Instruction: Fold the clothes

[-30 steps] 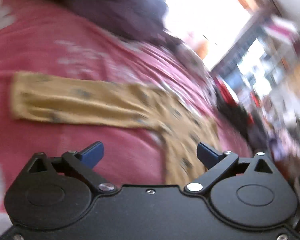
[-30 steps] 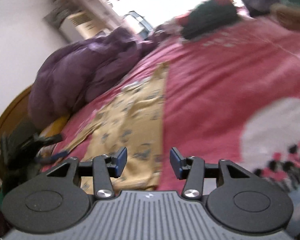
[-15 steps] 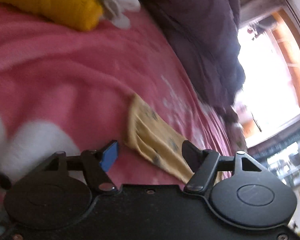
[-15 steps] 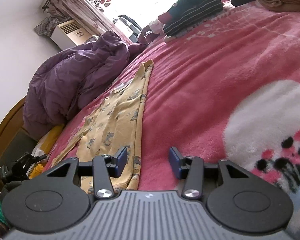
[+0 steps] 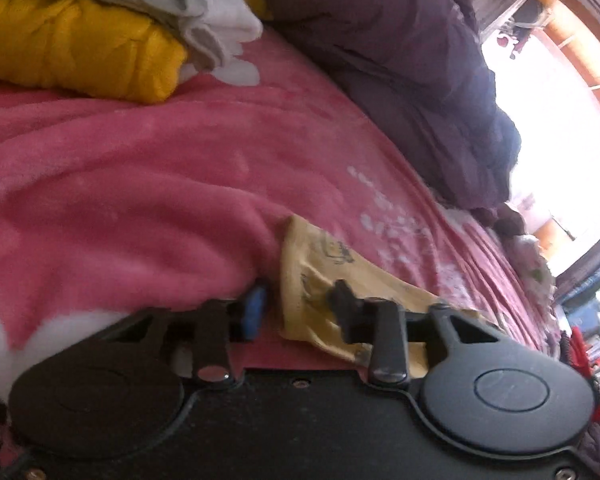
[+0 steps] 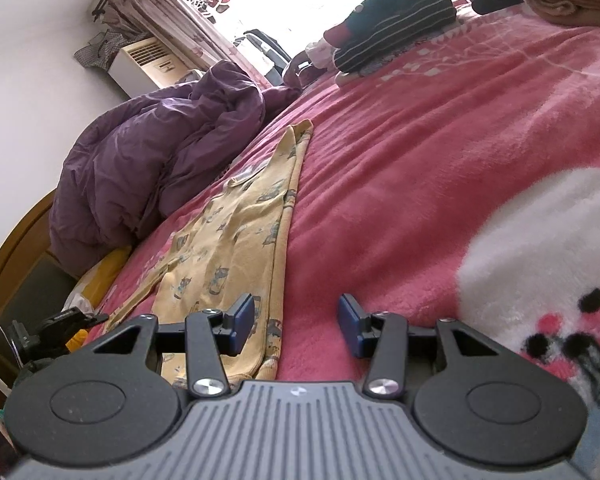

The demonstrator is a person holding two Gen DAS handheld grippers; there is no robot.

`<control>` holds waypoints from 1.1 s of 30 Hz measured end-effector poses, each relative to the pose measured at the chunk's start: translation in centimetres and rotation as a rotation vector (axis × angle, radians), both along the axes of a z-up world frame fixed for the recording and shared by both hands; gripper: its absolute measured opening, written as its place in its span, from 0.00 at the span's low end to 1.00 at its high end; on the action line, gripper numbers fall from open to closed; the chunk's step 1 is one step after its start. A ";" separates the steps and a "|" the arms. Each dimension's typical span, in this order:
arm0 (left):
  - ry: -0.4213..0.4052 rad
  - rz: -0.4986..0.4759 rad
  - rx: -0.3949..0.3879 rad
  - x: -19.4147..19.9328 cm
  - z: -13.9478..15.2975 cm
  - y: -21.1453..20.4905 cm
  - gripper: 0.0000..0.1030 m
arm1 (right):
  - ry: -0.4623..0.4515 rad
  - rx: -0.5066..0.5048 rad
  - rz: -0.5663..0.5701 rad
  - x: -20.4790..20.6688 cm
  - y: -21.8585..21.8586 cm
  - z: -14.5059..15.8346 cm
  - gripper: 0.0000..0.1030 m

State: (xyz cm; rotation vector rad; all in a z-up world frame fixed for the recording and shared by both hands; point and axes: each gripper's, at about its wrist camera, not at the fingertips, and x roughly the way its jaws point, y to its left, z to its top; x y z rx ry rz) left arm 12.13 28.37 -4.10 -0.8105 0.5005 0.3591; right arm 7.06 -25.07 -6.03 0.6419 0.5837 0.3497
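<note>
Left wrist view: one yellow garment (image 5: 316, 276) lies on the pink blanket (image 5: 140, 168), its cuff between the left gripper (image 5: 296, 308) jaws, which have just been closing; whether they pinch it I cannot tell. Right wrist view: right gripper (image 6: 296, 324) half open, empty, straddling the garment's near edge; open blanket rightward

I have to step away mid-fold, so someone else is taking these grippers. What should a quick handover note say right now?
Left hand-held gripper: jaws have just been closing around the cuff end of the yellow printed top; firm pinch not confirmed.
Right hand-held gripper: open, empty, hovering at the top's near hem.
The top lies flat on the pink blanket, beside the purple duvet.
Done: top laid out. Left: every fold.
</note>
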 end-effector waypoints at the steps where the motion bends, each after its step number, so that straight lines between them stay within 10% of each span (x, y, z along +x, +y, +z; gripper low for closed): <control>1: -0.001 0.008 -0.012 -0.1 0.1 0.2 0.20 | -0.001 -0.003 0.001 0.0 0.0 0.0 0.46; 14: -0.076 -0.099 0.142 0.2 3.8 -2.2 0.03 | -0.007 -0.028 0.006 -0.1 0.3 0.1 0.46; 25: -0.184 -0.487 0.405 1.9 6.2 -13.9 0.03 | -0.016 -0.014 -0.012 -0.4 0.3 0.6 0.47; 33: -0.198 -0.840 0.424 2.7 4.9 -18.8 0.04 | -0.065 0.050 0.035 -1.0 1.8 3.8 0.52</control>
